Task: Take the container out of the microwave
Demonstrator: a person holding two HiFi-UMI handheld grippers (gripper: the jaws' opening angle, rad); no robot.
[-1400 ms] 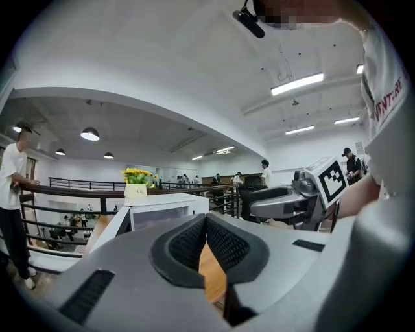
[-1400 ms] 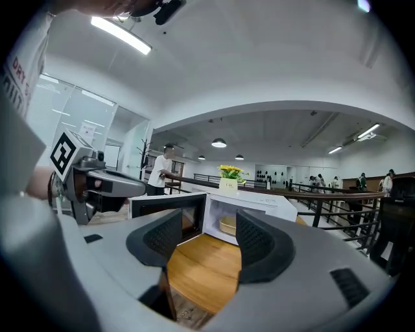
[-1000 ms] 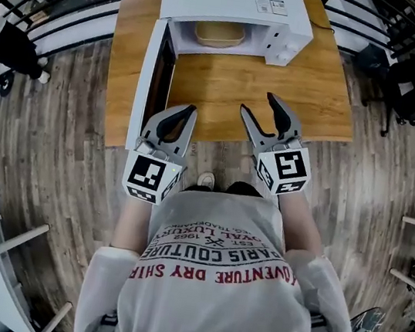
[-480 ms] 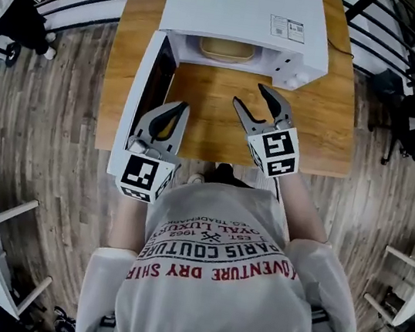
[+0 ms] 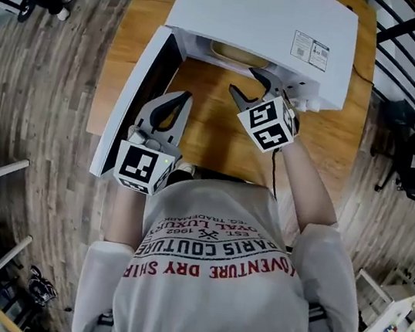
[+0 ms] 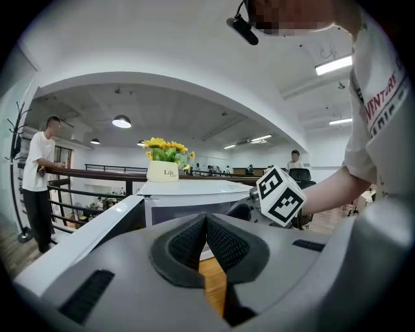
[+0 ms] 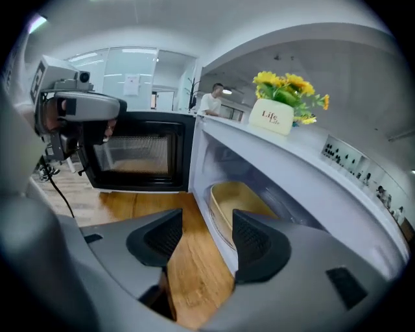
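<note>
Door point(image 5: 127, 106) was open, container point(image 7: 240, 198) lay ungripped in microwave point(image 5: 270, 15); my right gripper point(image 7: 207, 240) was at its mouth, jaws apart, left gripper point(image 6: 206, 235) closed, empty

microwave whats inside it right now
A shallow tan oval container sits inside the white microwave. The right tongs cover its near end, and the deeper part of the cavity is out of sight.

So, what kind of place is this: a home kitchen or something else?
Probably an open-plan office or work hall, not a home: a railing edges the floor, strip lights run overhead, and the microwave stands on a wooden table.
</note>
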